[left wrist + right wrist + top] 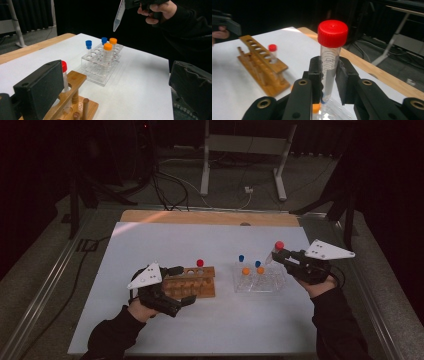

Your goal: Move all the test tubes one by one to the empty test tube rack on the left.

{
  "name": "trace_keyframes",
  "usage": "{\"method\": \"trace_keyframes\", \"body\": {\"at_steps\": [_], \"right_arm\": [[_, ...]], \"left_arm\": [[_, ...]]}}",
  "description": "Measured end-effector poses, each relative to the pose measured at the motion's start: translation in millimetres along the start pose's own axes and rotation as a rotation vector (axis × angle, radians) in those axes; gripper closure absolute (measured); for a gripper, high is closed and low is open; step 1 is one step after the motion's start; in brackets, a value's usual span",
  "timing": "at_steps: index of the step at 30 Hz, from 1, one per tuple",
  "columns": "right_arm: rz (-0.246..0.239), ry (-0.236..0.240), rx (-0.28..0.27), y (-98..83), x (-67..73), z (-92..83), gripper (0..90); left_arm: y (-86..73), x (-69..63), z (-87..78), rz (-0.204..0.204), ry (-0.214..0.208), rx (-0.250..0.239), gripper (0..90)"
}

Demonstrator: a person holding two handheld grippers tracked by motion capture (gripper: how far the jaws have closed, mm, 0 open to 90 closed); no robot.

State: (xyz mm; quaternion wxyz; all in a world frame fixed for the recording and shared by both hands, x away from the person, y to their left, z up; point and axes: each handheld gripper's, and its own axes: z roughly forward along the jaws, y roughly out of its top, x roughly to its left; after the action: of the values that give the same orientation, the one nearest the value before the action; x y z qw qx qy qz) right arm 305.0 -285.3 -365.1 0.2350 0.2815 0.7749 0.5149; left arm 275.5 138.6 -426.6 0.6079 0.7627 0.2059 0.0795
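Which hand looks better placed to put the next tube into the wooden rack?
The right. Its gripper already clamps a red-capped tube, lifted above the clear rack. The left gripper sits at the wooden rack, jaws open around its end, seemingly steadying it.

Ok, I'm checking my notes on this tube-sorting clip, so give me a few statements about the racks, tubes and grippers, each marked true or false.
1. The right gripper holds a red-capped clear plastic tube between its jaws. True.
2. That tube stands seated in the clear plastic rack. False: it is lifted above the rack, its tip in the air.
3. The wooden tube rack holds one red-capped tube. True.
4. The clear rack holds four orange-capped tubes. False: it holds two orange-capped tubes and two blue-capped tubes.
5. The left gripper is at the wooden rack, jaws apart around its end. True.
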Motion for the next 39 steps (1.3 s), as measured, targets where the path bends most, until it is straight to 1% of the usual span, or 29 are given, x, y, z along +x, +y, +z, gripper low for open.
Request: {"method": "trace_keyframes", "body": {"at_steps": [4,9,15,17,18,19,21,25,26,28,30,39], "right_arm": [[-0.011,0.040,-0.003,3.5,10.3,6.1,75.0],[-0.012,0.100,-0.004,4.3,24.7,15.4,75.0],[-0.025,0.167,0.009,1.3,43.4,28.3,75.0],[-0.027,0.187,0.018,-1.1,49.7,32.8,75.0],[-0.028,0.196,0.021,-2.7,52.6,35.0,75.0],[-0.023,0.209,0.024,-4.5,55.4,37.1,75.0],[-0.032,0.221,0.036,-8.3,61.1,41.2,75.0],[-0.020,0.253,0.051,-16.3,69.7,49.1,75.0],[-0.021,0.260,0.057,-18.8,72.4,51.7,75.0],[-0.016,0.276,0.067,-22.6,76.8,56.0,75.0],[-0.022,0.288,0.079,-25.9,81.9,60.0,75.0],[-0.033,0.344,0.103,-33.0,100.3,70.5,75.0]], "left_arm": [[1.3,-1.4,0.0,0.007,0.000,0.001,0.7],[2.3,-2.8,0.3,0.006,-0.006,0.000,0.7],[4.5,-4.7,0.0,0.011,-0.010,-0.002,0.7],[5.3,-5.7,0.0,0.012,-0.013,-0.002,0.7],[5.6,-6.5,0.0,0.015,-0.005,-0.004,0.7],[6.1,-6.8,-0.1,0.012,-0.010,-0.006,0.7],[7.5,-8.1,0.3,0.012,-0.012,-0.007,1.2],[9.6,-10.4,1.6,0.016,-0.024,-0.001,1.3],[9.9,-11.0,1.9,0.018,-0.021,0.002,1.3],[10.8,-12.4,3.1,0.014,-0.033,0.004,1.3],[11.7,-13.6,4.4,0.019,-0.040,0.007,1.3],[16.3,-20.7,13.0,0.030,-0.067,0.005,6.1]]}}
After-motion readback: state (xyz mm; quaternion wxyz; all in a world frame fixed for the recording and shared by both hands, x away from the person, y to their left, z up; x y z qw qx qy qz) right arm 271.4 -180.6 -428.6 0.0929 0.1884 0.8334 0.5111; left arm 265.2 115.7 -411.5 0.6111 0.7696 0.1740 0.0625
